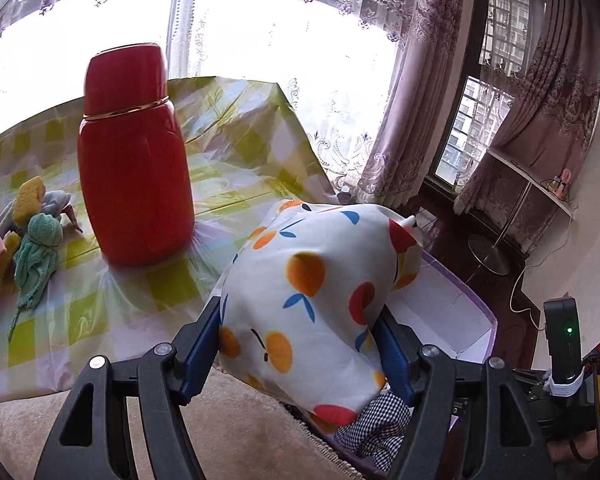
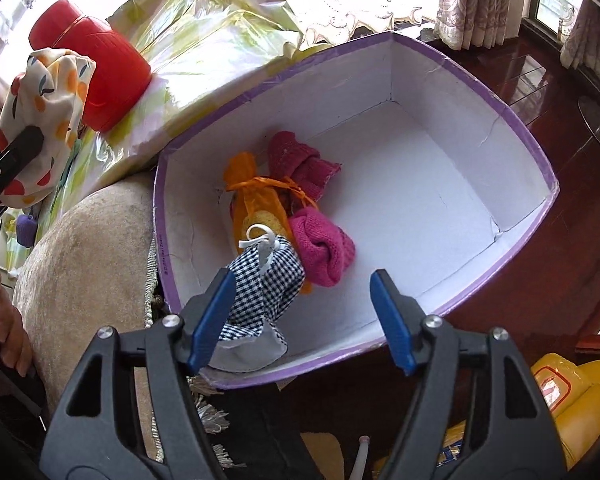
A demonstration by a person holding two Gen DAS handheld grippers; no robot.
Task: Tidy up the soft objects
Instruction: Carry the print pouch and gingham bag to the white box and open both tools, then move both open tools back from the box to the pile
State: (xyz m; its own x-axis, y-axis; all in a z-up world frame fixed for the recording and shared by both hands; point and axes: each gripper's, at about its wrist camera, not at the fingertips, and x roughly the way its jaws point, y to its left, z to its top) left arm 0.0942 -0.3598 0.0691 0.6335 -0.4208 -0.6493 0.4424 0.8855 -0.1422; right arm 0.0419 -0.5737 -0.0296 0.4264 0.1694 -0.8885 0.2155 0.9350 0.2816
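Left fingers (image 1: 300, 344) clamped on the fruit-print pouch (image 1: 312, 288) above the box (image 2: 512, 124) rim, right fingers (image 2: 302, 312) spread wide, empty, over the checked pouch (image 2: 268, 280) inside: risk of spilling outside if freed early, or of colliding at the box.

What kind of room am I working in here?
Most likely a home living room: patterned curtains over a large window, a table with a checked tablecloth holding a red flask, and a floor lamp base on dark wooden floor.
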